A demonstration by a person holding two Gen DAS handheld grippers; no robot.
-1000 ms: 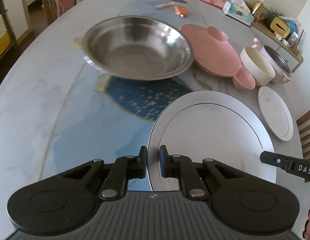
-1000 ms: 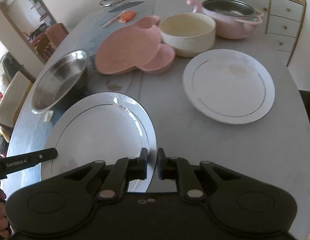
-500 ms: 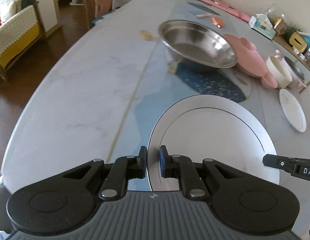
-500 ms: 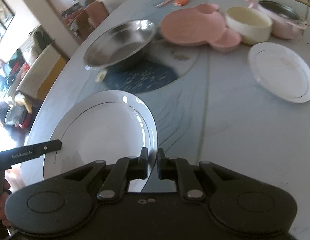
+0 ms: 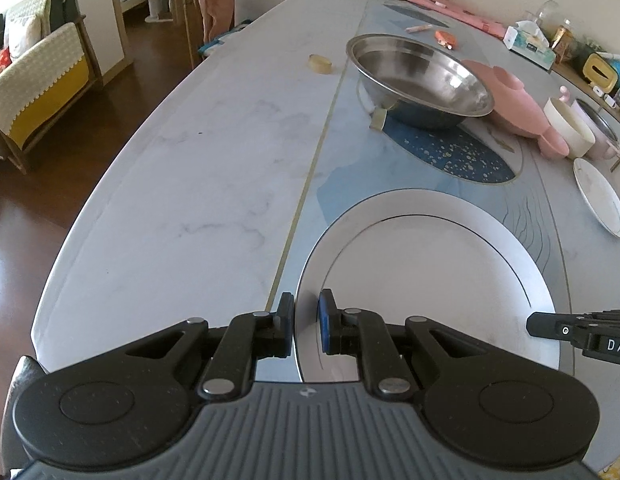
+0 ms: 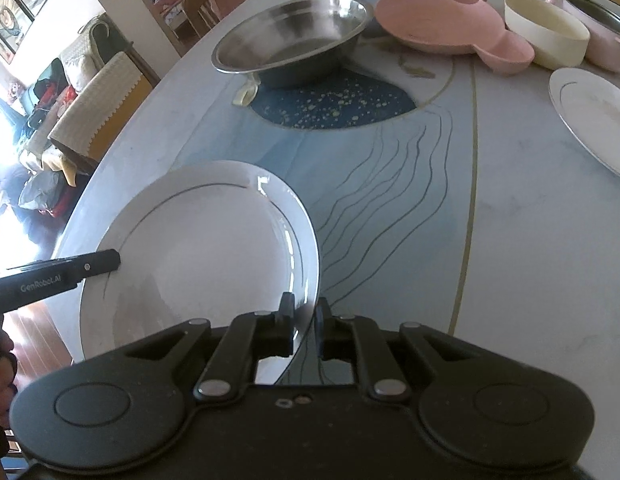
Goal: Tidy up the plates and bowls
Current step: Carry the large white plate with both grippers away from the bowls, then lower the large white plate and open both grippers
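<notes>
Large white plate [image 5: 430,280], nearest on the marble table [image 5: 198,184], clamped at its left rim by the left gripper [image 5: 306,322] and at its right rim by the right gripper [image 6: 302,322]. Beyond: steel bowl [image 5: 420,76]; to its right, pink divided plate [image 5: 518,106], cream bowl [image 5: 568,128], pink pot [image 6: 598,28]. Small white plate [image 6: 594,120] lies well apart at far right.
</notes>
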